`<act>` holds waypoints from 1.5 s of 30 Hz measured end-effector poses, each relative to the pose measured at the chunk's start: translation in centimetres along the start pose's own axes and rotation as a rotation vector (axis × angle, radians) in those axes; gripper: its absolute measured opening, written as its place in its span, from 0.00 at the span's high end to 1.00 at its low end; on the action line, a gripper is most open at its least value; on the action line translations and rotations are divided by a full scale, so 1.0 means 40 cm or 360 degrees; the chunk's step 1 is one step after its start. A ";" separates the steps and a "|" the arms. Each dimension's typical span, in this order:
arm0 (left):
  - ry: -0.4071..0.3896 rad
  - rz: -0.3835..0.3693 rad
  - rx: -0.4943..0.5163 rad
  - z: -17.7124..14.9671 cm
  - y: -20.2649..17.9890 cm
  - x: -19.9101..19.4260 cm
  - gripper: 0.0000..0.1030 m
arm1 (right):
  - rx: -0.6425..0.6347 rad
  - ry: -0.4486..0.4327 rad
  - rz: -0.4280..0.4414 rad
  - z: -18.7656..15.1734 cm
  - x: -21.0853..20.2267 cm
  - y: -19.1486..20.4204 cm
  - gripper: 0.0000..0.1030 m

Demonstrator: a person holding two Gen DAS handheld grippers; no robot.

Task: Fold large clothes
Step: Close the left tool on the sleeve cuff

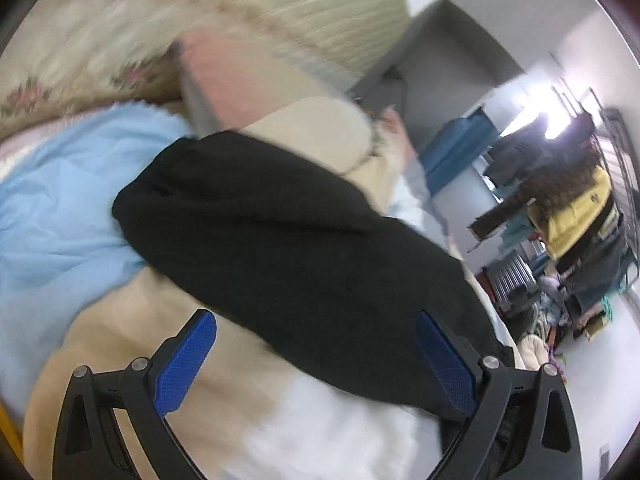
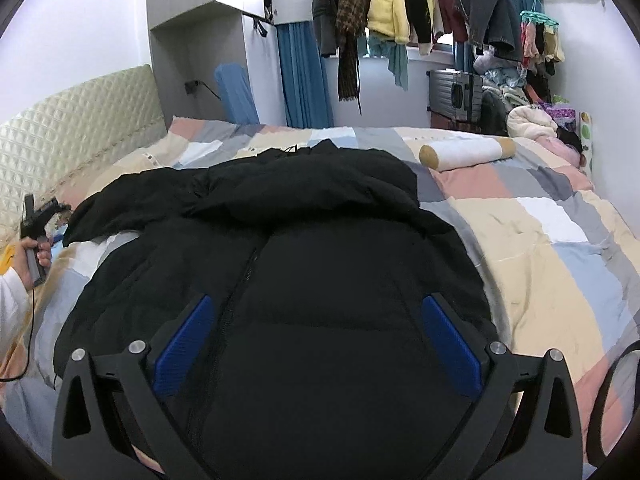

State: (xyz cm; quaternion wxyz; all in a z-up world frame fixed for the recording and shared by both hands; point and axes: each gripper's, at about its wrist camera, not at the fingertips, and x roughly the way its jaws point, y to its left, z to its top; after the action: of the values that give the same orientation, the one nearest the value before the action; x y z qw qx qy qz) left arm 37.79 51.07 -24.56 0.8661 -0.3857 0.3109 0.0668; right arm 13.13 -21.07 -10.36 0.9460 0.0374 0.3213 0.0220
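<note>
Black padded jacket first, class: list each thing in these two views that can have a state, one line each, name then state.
black padded jacket: spread on the bed, zipped shut, unfolded
left gripper: open, over a black sleeve
right gripper: open, over the jacket
bolster pillow: lying on the patchwork quilt

Left claw (image 1: 316, 354): black angular frame, textured blue pads (image 1: 188, 362), round silver screws on arms. Right claw (image 2: 316, 344): identical build. Bare-skinned left hand (image 2: 34, 258), white sleeve (image 2: 10, 300), thin black cable (image 2: 28, 344) trailing below grip.
</note>
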 end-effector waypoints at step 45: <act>-0.0424 0.0173 0.0444 0.073 -0.492 -0.291 0.90 | 0.0021 0.0012 0.0099 0.056 -0.012 -0.063 0.00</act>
State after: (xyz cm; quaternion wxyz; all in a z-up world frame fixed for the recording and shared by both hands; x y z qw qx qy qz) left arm 36.92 40.96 -3.86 0.9397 -0.2323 0.2201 0.1202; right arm 14.16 -23.73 -8.50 0.9433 0.0536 0.3238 0.0496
